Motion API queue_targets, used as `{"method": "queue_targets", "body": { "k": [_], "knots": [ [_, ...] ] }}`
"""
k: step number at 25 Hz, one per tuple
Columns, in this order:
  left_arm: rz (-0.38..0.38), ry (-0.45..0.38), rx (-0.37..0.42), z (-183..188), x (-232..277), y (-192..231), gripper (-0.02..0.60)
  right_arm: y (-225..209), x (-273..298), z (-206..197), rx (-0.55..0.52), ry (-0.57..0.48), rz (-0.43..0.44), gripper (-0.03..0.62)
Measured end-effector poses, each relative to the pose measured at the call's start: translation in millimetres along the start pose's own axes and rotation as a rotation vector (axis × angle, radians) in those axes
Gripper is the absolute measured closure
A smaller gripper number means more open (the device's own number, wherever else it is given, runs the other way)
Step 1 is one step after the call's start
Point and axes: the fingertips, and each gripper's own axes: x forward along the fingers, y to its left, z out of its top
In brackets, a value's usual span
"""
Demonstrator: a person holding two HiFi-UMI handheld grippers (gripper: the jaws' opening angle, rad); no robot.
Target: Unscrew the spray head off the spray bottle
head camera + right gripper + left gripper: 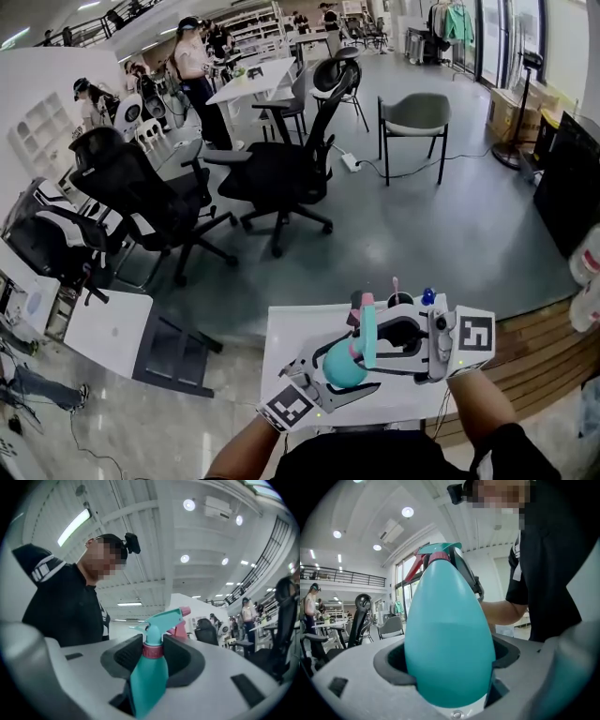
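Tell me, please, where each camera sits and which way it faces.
Head view: on the person's head, facing steeply down at the white table; both forearms show, plus the left hand-held gripper and right hand-held gripper holding the teal plastic spray bottle.
Left gripper view: on that hand-held gripper, looking up along jaws clamped on the bottle's body; a black-shirted torso and forearm show.
Right gripper view: on that hand-held gripper, looking up along jaws closed on the pink screw collar; the torso shows.
Shared: all three see the bottle.

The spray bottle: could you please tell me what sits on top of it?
A pink collar and a teal spray head top the spray bottle; the neck inside the collar is covered.
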Motion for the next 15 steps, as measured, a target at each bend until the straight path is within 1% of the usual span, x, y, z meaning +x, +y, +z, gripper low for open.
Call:
{"method": "queue_targets", "body": {
  "k": [1,2,4,5,7,9,12,15],
  "knots": [
    [0.039,0.008,0.001,-4.3,0.2,6.8,0.129,-6.8,-0.7,-0.4,-0.019,-0.011,-0.049,0.453],
    [0.087,0.022,0.019,-9.9,0.1,15.0,0.129,-13.5,-1.5,-1.5,-0.035,-0.015,-0.108,0.451],
    [0.213,0.046,0.066,-17.5,-1.5,33.7,0.129,-24.7,-3.1,-4.1,-0.049,-0.017,-0.23,0.439],
    [0.283,0.053,0.078,-18.5,-3.1,43.0,0.129,-30.6,-5.1,-4.7,-0.065,-0.021,-0.294,0.419],
    [0.413,0.062,0.07,-18.2,-7.5,59.7,0.129,-41.9,-9.0,-4.7,-0.106,-0.031,-0.419,0.416],
    [0.509,0.08,0.072,-26.1,-12.4,72.5,0.129,-48.8,-8.1,-6.5,-0.119,-0.025,-0.514,0.407],
    [0.595,0.109,0.108,-36.7,-17.0,84.2,0.129,-55.3,-2.4,-15.1,-0.111,0.018,-0.589,0.404],
    [0.636,0.121,0.14,-36.1,-17.9,89.3,0.129,-61.4,3.0,-21.5,-0.092,0.047,-0.623,0.398]
  ]
}}
